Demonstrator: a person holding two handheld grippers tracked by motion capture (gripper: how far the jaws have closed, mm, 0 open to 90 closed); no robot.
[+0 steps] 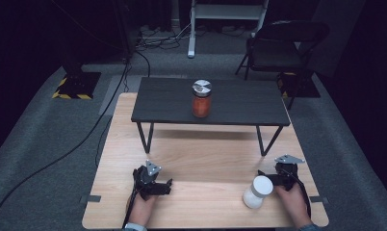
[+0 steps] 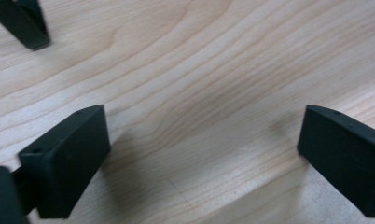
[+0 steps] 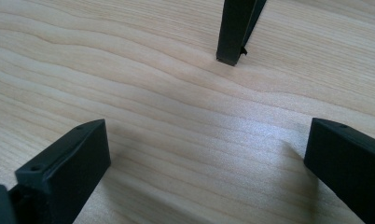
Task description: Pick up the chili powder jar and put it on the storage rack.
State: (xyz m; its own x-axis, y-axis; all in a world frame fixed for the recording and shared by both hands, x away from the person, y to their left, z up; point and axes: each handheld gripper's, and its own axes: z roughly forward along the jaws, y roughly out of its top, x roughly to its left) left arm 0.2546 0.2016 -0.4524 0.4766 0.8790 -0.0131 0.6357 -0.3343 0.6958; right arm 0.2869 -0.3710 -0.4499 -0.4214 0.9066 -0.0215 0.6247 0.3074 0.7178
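A jar [image 1: 201,100] with orange-red contents and a silver lid stands upright on a low black shelf [image 1: 239,106] at the table's far half. A white container [image 1: 257,191] with a white cap stands near the front edge, just left of my right gripper [image 1: 279,177]. In the right gripper view, my right gripper [image 3: 206,154] is open, with bare wood between its jaws and a black shelf leg [image 3: 234,30] ahead. My left gripper [image 1: 154,182] rests at the front left. In the left gripper view, that gripper [image 2: 202,149] is open over bare wood, with a shelf leg [image 2: 24,21] at the upper left.
The light wooden table [image 1: 206,159] has open surface between the two grippers and under the shelf. A black folding chair [image 1: 278,48] stands on the carpet behind the table. Cables [image 1: 85,139] run across the floor at the left.
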